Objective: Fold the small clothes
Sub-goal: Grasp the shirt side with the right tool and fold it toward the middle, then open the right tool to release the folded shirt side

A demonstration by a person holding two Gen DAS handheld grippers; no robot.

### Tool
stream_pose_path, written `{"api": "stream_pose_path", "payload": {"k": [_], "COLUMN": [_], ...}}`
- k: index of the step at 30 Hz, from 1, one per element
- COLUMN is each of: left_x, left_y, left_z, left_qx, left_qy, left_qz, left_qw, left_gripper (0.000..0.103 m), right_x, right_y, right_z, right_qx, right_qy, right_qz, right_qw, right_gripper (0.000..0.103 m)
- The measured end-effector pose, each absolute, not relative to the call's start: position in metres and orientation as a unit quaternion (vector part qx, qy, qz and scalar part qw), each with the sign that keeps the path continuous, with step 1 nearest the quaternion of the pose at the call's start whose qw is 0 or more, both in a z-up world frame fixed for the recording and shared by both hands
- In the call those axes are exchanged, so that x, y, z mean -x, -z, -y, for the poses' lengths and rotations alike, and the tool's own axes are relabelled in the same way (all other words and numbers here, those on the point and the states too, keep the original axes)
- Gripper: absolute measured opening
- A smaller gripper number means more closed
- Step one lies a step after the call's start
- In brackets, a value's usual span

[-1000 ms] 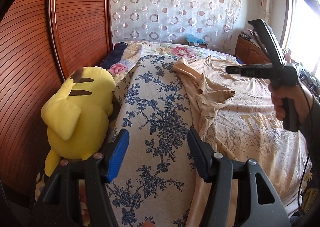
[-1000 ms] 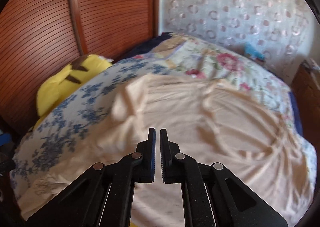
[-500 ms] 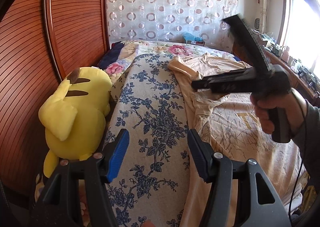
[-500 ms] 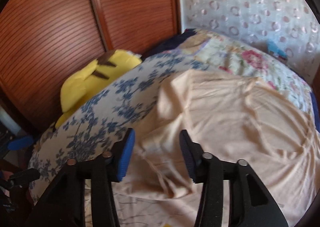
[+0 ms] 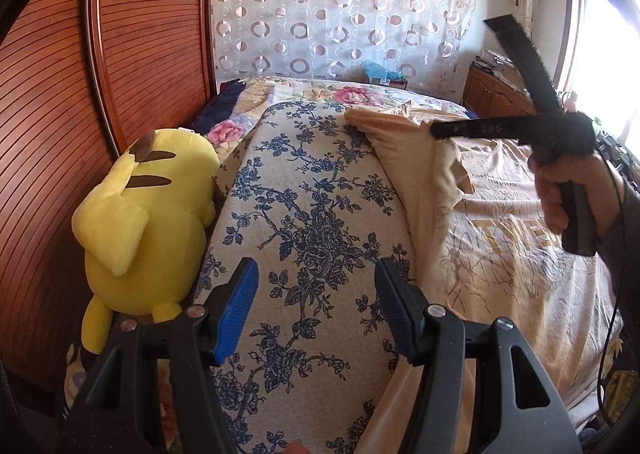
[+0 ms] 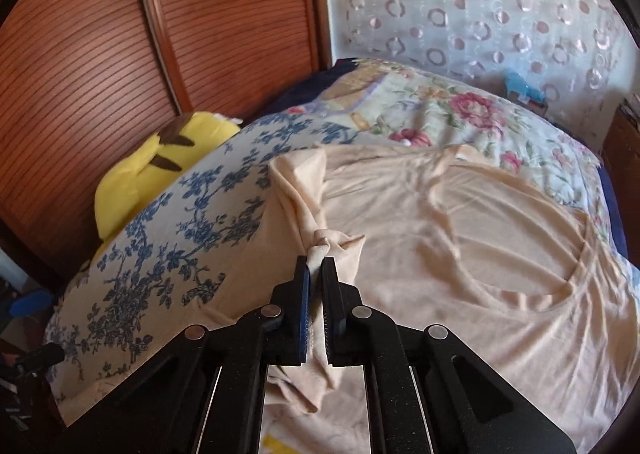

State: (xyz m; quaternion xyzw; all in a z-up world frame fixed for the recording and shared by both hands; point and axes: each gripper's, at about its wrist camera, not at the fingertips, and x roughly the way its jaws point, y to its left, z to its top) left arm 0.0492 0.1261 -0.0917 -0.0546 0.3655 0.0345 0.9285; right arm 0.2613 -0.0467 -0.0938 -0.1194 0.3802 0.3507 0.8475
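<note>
While right tool (image 6: 316, 286), jaws just closed, pinches sleeve fold of soft, light peach cotton T-shirt (image 6: 460, 238) spread mid-frame on bed (image 6: 440, 110), cloth bunches, drapes limp; grip hems, shoulders. Left tool (image 5: 316, 302) gapes empty, lower centre.

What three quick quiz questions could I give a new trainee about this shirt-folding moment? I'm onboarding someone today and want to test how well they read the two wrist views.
1. True or false: the right gripper is shut on a bunched fold of the peach T-shirt.
2. What lies between the open fingers of the left gripper?
A. the peach T-shirt
B. the blue floral cover
C. the yellow plush toy
3. Fill in: the yellow plush toy sits between the blue floral cover and the ______.

Key: 1 true; 2 B; 3 wooden slatted panel.
</note>
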Motion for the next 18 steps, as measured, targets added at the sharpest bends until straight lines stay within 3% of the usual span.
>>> {"api": "stream_pose_path", "payload": {"k": [9, 18], "left_x": [-0.052, -0.052], "left_y": [0.094, 0.092], "left_z": [-0.12, -0.122], "left_qx": [0.052, 0.053], "left_qy": [-0.03, -0.033], "left_qz": [-0.37, -0.367], "left_qw": [0.927, 0.928], "left_gripper": [0.06, 0.06], "right_x": [-0.262, -0.288], "right_y": [0.075, 0.079], "right_z": [0.056, 0.088], "right_qx": [0.109, 0.131], "right_qy": [-0.355, -0.239], "right_qz": [-0.362, -0.363], "right_qw": [0.855, 0.891], "right_gripper": [0.003, 0.006]}}
